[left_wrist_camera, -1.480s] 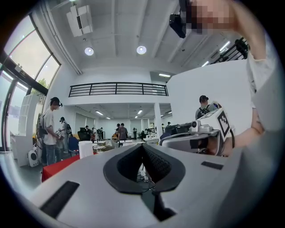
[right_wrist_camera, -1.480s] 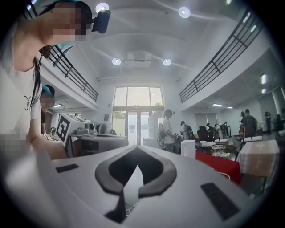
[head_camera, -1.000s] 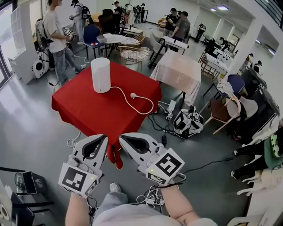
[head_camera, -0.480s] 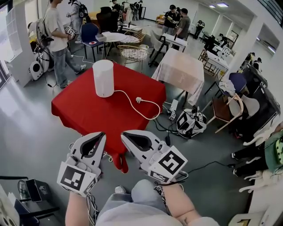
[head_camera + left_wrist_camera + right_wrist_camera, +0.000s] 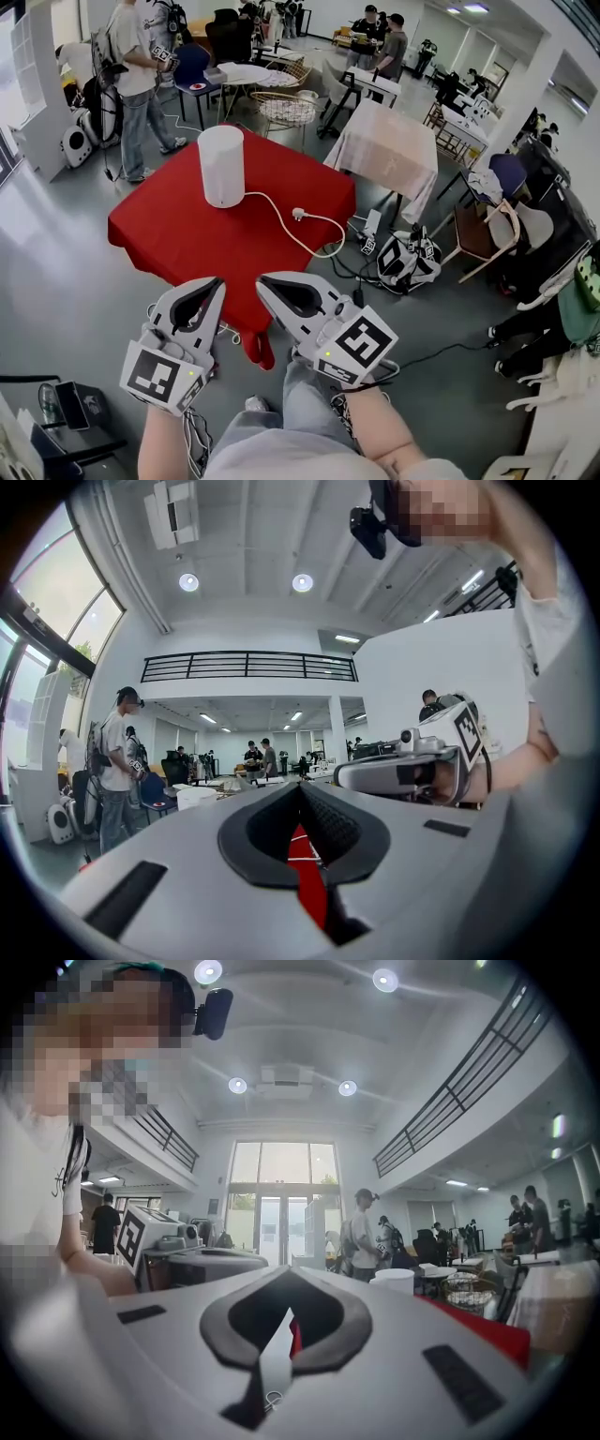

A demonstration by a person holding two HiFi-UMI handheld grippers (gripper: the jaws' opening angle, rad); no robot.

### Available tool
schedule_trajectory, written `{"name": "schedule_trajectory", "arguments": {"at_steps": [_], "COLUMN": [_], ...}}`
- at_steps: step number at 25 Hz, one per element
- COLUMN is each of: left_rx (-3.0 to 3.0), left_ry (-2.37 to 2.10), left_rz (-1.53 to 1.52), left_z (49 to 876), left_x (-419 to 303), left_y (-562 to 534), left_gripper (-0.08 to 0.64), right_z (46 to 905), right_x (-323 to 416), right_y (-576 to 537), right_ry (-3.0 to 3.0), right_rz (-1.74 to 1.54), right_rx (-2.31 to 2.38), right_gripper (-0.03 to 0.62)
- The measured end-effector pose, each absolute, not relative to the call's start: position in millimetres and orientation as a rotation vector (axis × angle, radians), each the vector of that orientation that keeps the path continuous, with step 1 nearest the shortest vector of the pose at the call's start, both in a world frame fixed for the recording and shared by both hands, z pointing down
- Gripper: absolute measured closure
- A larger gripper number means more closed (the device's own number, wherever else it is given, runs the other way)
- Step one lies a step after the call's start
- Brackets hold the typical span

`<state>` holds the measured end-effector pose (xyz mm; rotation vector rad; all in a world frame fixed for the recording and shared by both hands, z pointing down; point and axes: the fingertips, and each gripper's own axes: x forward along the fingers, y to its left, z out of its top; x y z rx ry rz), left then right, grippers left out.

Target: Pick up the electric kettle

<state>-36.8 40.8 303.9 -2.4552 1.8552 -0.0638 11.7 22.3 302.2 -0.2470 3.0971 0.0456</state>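
Stands upright near the red worktop's (image 5: 187, 239) far corner: white electric kettle (image 5: 222, 166). Holds left gripper (image 5: 217, 282) and right gripper (image 5: 262, 280) off the near corner, jaws closed, empty.

Two grippers near me, one in each hand: my left gripper (image 5: 218, 281) and my right gripper (image 5: 261, 279). Beyond them stands one red-clothed table (image 5: 178, 248) bearing one white electric kettle (image 5: 222, 166) and one white cord (image 5: 277, 217), which ends in one plug (image 5: 298, 214). Farther right stands one pale-clothed table (image 5: 384, 150). I can count three people clearly: one person (image 5: 131, 56) far left, a second person (image 5: 371, 26) and a third person (image 5: 395, 45) far at centre.
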Motion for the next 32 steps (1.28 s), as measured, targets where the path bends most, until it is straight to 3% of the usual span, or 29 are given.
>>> {"name": "schedule_trajectory", "arguments": {"at_steps": [32], "left_rx": [-2.177], "left_ry": [2.174], "left_rz": [-0.048], "left_z": [291.5], "left_x": [-77.8], "left_y": [-137.0], "left_gripper": [0.549], "right_z": [289.3], "right_x": [-47.6], "right_y": [-164.0], "right_ry": [3.114], "right_rz": [0.086], "right_rx": [0.214], "right_gripper": [0.584]}}
